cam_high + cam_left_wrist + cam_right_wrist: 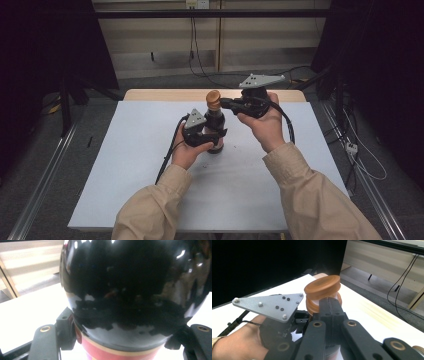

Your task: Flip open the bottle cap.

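Note:
A dark glossy bottle (215, 121) stands upright on the white-covered table (140, 160), topped by a brown round stopper (213, 99). My left gripper (212, 136) is shut on the bottle's body. In the left gripper view the black bottle (130, 290) and its red, gold-edged label (112, 353) sit between the pads (65, 327). My right gripper (226, 103) comes in level from the right, jaws shut together. Its tip (329, 305) rests against the stopper's lower ring (312, 305), below the top disc (322, 287). The left gripper's grey plate (270, 305) and the hand holding it lie below-left.
A bare wooden strip (165, 94) runs along the table's far edge. Cables (200, 65) trail over the floor behind it. A metal rail (45, 180) runs along the left, and black curtains hang on both sides.

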Demonstrator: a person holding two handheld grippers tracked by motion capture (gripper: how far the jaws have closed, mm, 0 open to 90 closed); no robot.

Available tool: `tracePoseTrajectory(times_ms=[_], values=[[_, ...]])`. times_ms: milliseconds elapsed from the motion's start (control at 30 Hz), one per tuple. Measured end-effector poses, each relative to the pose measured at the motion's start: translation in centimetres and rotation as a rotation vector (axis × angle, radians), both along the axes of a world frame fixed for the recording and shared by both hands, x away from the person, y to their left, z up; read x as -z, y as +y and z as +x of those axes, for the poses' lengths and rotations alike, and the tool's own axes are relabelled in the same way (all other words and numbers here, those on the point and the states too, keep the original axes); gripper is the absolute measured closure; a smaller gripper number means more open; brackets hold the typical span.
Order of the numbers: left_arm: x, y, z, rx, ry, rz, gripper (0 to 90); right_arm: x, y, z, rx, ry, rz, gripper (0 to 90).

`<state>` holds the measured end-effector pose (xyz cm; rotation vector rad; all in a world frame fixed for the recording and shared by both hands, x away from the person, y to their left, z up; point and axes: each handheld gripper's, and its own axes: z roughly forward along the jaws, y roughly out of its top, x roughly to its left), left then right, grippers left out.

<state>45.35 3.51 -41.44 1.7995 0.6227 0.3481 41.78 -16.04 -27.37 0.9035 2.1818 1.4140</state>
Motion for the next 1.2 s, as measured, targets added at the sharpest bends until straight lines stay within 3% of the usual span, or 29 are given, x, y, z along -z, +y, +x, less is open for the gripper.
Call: tracePoseTrajectory(times_ms=[67, 1200], values=[[0.05, -0.12, -0.06, -0.022, -0.008, -0.004, 30.3, -0.04, 0.02, 0.02, 0.000, -0.001, -0.003, 90.0], [0.20, -0.10, -0.09, -0.030, -0.010, -0.011, 30.3, -0.26, 0.16, 0.14, 0.003, -0.005, 0.002, 90.0]])
